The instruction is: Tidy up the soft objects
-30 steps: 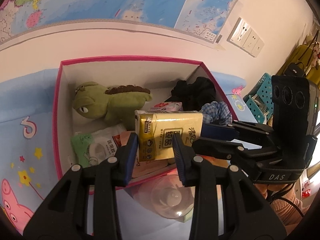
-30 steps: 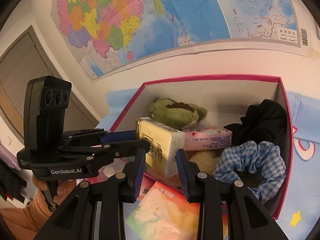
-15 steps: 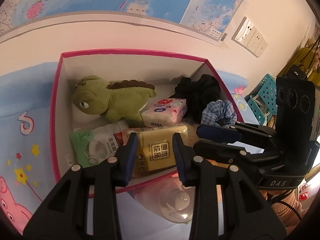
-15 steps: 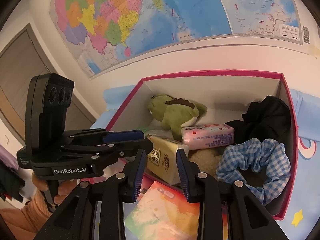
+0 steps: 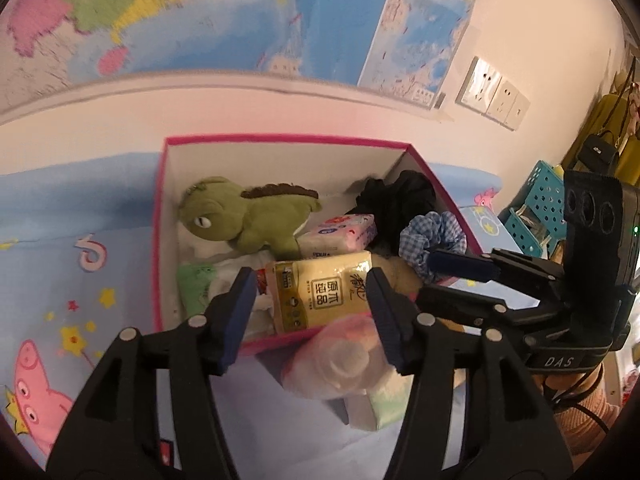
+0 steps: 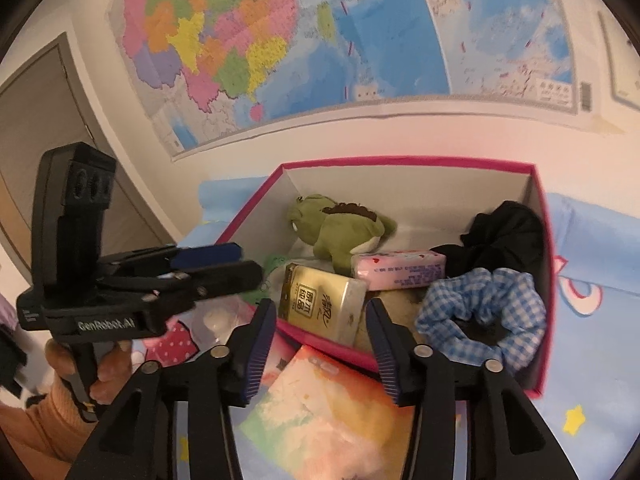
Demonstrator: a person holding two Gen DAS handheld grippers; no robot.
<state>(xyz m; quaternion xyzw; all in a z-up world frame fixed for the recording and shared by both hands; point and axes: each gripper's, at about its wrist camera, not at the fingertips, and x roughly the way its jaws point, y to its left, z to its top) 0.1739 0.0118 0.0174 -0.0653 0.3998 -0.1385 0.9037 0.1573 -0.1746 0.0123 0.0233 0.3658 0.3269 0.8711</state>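
A yellow tissue pack lies inside the pink-rimmed box, against its near wall. My left gripper hangs just in front of it. Its jaws are opening and its pads are off the pack. My right gripper also frames the pack from the near side, jaws opening, nothing pressed. Deeper in the box lie a green plush, a pink tissue pack, a blue checked scrunchie and black cloth.
The box stands on a blue cartoon sheet against a wall with a map. A clear-wrapped soft pack and a colourful packet lie before the box. A teal basket stands right; a door is left.
The yellow pack went from held above the box, between both grippers, down into it. Both grippers' jaws have widened off it and drawn back a little.
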